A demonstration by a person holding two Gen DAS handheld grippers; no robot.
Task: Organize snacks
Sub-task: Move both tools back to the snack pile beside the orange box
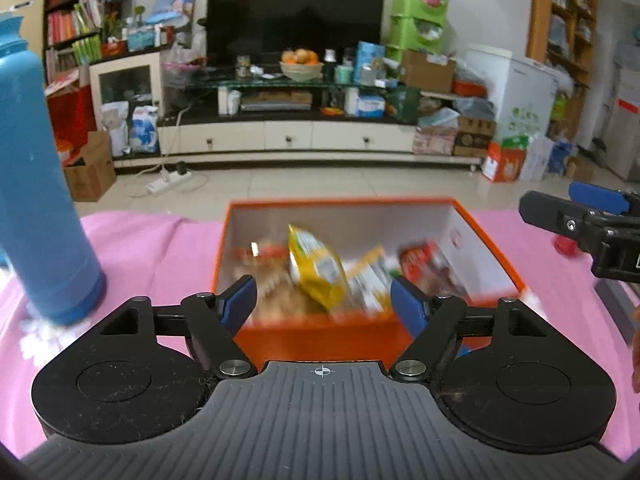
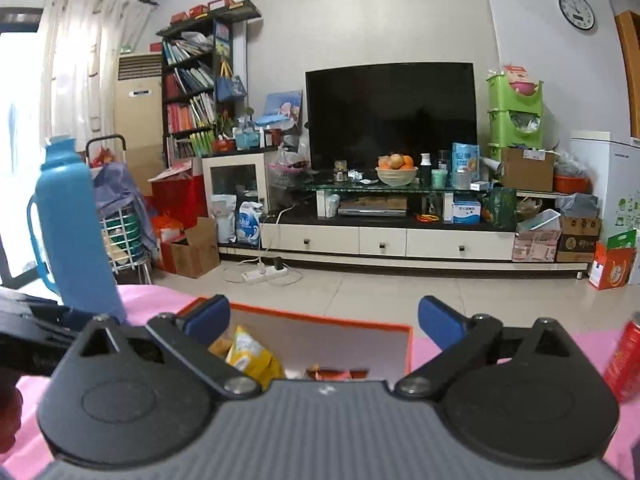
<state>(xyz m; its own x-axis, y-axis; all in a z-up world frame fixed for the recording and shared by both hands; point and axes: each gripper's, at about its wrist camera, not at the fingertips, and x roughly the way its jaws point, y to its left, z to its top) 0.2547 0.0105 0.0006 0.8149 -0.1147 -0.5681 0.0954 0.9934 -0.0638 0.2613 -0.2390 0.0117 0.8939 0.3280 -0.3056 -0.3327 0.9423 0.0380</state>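
An orange box (image 1: 320, 334) with white inner walls stands on the pink tablecloth (image 1: 152, 248), holding several snack packets. A yellow packet (image 1: 316, 268) stands tilted and blurred in its middle, with a red packet (image 1: 424, 260) to the right. My left gripper (image 1: 324, 304) hangs open over the box's near wall; the yellow packet shows between its blue pads, untouched. My right gripper (image 2: 324, 318) is open and empty above the box rim (image 2: 304, 317), and the yellow packet (image 2: 252, 356) lies below it. One of its blue fingers (image 1: 596, 196) shows at the right edge of the left wrist view.
A tall blue thermos (image 1: 44, 200) stands on the cloth left of the box, also seen as the thermos (image 2: 76, 232) in the right wrist view. A red can (image 2: 626, 360) sits to the right. Beyond the table lie tiled floor and a TV cabinet (image 1: 288, 136).
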